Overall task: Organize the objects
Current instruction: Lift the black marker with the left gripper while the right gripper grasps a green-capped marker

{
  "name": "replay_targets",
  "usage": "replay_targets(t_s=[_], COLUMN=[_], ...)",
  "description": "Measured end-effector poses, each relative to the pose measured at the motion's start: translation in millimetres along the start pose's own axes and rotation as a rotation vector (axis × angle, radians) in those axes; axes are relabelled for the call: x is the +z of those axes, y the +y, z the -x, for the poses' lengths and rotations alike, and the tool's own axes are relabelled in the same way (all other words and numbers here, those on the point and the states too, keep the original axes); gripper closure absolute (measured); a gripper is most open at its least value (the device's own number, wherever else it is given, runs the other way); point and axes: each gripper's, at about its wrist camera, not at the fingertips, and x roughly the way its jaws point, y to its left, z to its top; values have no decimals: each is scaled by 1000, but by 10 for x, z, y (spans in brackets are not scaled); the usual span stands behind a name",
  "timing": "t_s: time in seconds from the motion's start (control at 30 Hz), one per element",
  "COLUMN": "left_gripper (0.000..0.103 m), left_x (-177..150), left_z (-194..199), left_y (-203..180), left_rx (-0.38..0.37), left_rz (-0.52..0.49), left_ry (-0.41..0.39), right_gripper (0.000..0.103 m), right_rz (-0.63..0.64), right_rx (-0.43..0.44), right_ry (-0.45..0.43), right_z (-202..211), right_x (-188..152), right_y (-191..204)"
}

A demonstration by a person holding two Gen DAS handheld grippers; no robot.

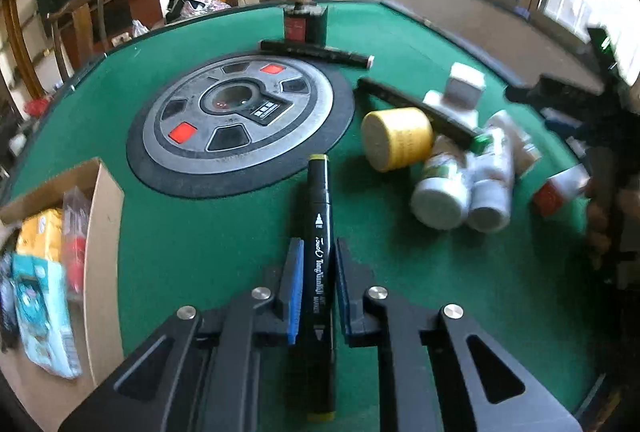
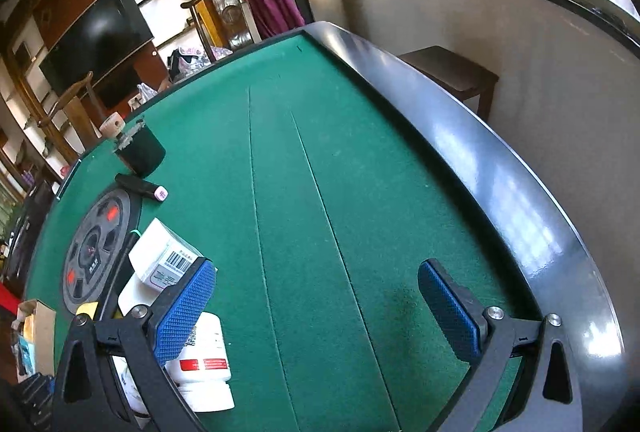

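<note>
My left gripper [image 1: 316, 256] is shut on a black marker with yellow caps [image 1: 318, 232], held above the green felt table [image 1: 200, 240]. To its right lies a pile: a yellow round jar [image 1: 396, 138], several white bottles [image 1: 464, 184], a white box [image 1: 464, 86] and a black pen [image 1: 416, 108]. Another black marker [image 1: 316, 52] and a dark ink bottle [image 1: 304, 20] lie at the far side. My right gripper [image 2: 316, 296] is open and empty over bare felt, with a white bottle [image 2: 204, 364] and a white barcode box [image 2: 164, 252] just left of its left finger.
A round grey control panel [image 1: 240, 120] sits in the table's centre. An open cardboard box [image 1: 100, 232] with packets stands at the left. The table has a black glossy rim [image 2: 500, 160]. Chairs, a TV and shelves stand beyond the table.
</note>
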Motion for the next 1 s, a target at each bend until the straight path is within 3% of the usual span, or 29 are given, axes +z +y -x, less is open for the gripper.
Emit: replay_targets(t_s=[0.1, 0.2, 0.33, 0.5, 0.67, 0.8, 1.0], left_gripper=[89, 89, 89, 89, 89, 89, 89], left_x=[-49, -100, -184, -322, -462, -551, -658], left_z=[274, 580, 936, 1201, 1276, 1279, 1242], left_y=[78, 228, 385, 544, 714, 904, 1119], left_rx=[-71, -144, -213, -255, -247, -255, -259], left_rz=[56, 121, 163, 198, 212, 252, 293], left_ry=[-62, -113, -179, -235, -242, -242, -232], right_gripper=[0, 0, 0, 3, 36, 50, 68], right_rz=[10, 46, 103, 146, 302, 423, 419], right_rx=[-15, -84, 29, 209, 253, 164, 65], right_ry=[-32, -107, -91, 53, 185, 280, 395], right_z=[69, 297, 577, 557, 293, -103, -592], right_x=[3, 49, 124, 224, 175, 58, -4], right_y=[10, 91, 321, 729, 1436, 1868, 1918])
